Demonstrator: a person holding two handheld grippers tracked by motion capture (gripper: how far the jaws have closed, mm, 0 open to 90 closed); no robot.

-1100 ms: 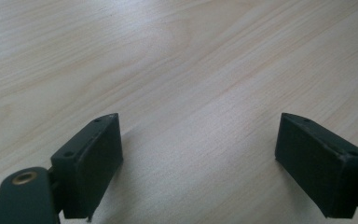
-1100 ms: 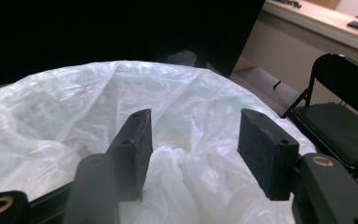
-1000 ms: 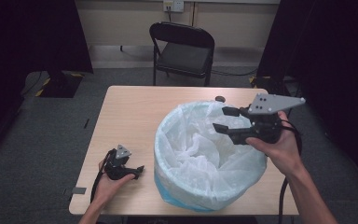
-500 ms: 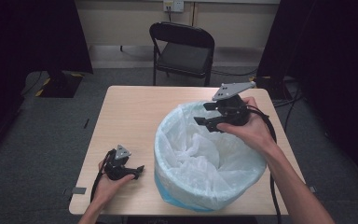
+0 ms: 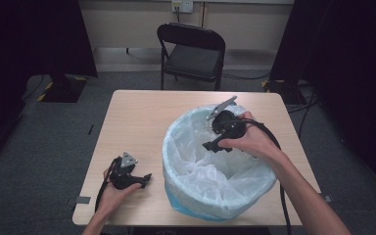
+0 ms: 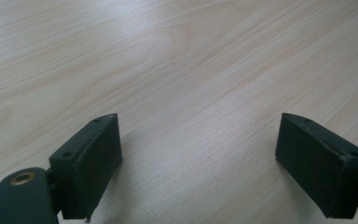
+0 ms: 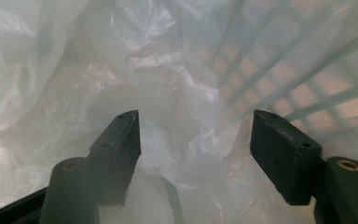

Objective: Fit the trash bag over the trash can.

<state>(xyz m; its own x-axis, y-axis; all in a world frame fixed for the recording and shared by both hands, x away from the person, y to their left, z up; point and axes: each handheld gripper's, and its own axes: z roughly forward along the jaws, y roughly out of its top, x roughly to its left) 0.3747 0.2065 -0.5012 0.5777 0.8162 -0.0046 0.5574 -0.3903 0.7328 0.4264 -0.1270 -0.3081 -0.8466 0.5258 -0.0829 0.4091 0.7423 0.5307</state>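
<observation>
High view: a light wooden worktop (image 5: 142, 117) carries a round basket (image 5: 183, 203) lined with a thin white plastic bag (image 5: 210, 176), which sits toward four o'clock on the surface and reaches close to its near edge. The bag's rim is folded over the basket wall, and a pale blue band of the basket shows below it at the near side.

The right hand-held gripper (image 5: 210, 146) is inside the mouth of the bag, at about one o'clock of the opening, tilted with its jaws pointing down and toward the bag's centre; its cable runs back along the person's forearm. In the right gripper view its two black jaws stand apart (they have just been opening further) with nothing pressed between the pads, and crumpled bag film (image 7: 51, 70) lies ahead of them, the basket's lattice wall showing through the film at two o'clock.

The left hand-held gripper (image 5: 147, 178) rests on the worktop at about eight o'clock from the basket, near it but not touching, held in the person's left hand (image 5: 112, 193). In the left gripper view its jaws are wide apart over bare wood grain (image 6: 191, 84), holding nothing.

Beyond the worktop, at twelve o'clock, a black folding chair (image 5: 192, 56) stands on the grey floor.
</observation>
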